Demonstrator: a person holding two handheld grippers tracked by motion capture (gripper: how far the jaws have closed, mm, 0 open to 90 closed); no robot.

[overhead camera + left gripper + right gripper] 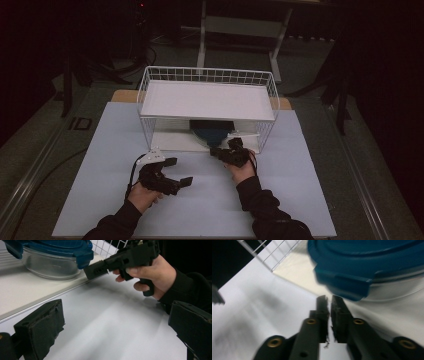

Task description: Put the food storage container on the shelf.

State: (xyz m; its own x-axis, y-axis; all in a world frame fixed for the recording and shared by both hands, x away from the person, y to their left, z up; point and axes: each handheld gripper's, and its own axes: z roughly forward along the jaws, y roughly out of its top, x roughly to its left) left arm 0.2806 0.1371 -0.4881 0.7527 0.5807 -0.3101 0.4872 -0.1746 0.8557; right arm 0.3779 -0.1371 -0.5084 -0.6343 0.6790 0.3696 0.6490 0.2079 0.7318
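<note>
The blue-lidded glass container (372,267) sits on the lower shelf of the wire rack (150,95), just ahead of the right gripper (329,298), whose jaws stand almost together, empty, beneath a lid latch. The left gripper view shows the clear bowl; the left gripper (175,172) hangs back, spread.

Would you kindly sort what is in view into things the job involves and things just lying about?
In the job:
container with blue lid
wire rack
right claw

Lying about:
left claw, open, on the table
white stand behind
</note>
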